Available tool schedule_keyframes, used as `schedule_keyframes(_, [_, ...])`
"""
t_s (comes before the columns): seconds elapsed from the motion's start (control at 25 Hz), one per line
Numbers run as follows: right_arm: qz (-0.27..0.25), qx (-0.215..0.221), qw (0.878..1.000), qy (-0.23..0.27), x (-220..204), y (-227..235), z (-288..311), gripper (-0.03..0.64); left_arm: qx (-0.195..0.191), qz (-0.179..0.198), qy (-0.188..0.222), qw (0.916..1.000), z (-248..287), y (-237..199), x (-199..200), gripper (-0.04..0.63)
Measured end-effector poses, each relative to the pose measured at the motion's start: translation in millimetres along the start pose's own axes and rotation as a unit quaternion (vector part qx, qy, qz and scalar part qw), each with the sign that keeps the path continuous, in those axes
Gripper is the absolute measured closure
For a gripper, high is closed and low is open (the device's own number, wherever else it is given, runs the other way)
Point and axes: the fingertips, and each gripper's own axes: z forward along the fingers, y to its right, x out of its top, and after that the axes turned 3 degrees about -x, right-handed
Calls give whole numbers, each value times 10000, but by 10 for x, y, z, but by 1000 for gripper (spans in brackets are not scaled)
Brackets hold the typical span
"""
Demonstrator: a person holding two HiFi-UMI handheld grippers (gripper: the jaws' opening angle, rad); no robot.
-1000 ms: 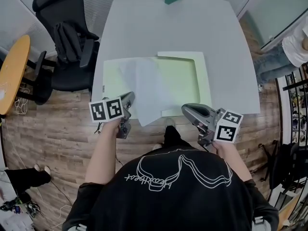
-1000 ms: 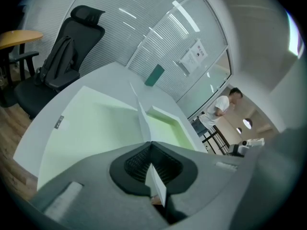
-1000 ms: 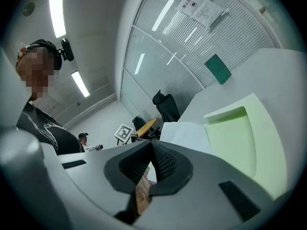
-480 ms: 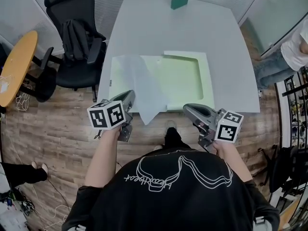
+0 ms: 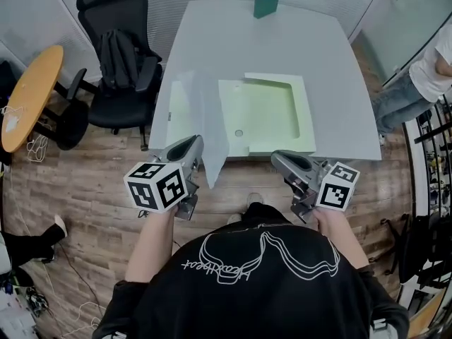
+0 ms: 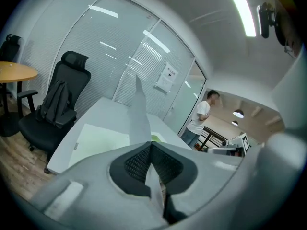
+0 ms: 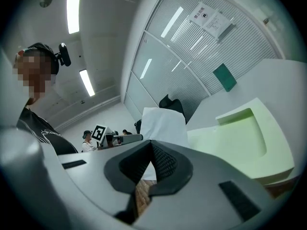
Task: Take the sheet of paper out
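The left tongs (image 5: 194, 143) were clamped shut on the sheet of paper (image 5: 205, 119). In the left gripper view the sheet (image 6: 140, 119) ran straight through the pressed pads and rose beyond them. The sheet stood almost edge-on in the head view. Its long axis ran from a corner hanging past the near edge of the tabletop (image 5: 282, 41), at lower centre of the frame, up toward the upper left. That put it above the left flap of the open pale green file folder (image 5: 268, 108). Whether its far edge touched that flap could not be told.

The right tongs (image 5: 277, 158) were closed on nothing, jaws together. They sat at lower right, well apart from the sheet, which showed to their left in the right gripper view (image 7: 163, 121). The left hand alone carried the paper, so clearing it likely meant drawing it left, away from the folder.
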Motion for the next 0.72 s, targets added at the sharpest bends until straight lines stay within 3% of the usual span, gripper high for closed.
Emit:
schedule_keyframes(0.2, [-389, 70, 9992, 45, 24, -137, -54, 609, -192, 156, 119, 9996, -173, 353, -27, 583])
schedule_keyframes(0.56, [-622, 82, 9976, 279, 227, -356, -261, 609, -367, 164, 262, 9988, -348, 890, -28, 583])
schedule_keyframes(0.72, [-735, 120, 9965, 381, 117, -516, -643, 609, -385, 259, 325, 9984, -463, 1308, -197, 583])
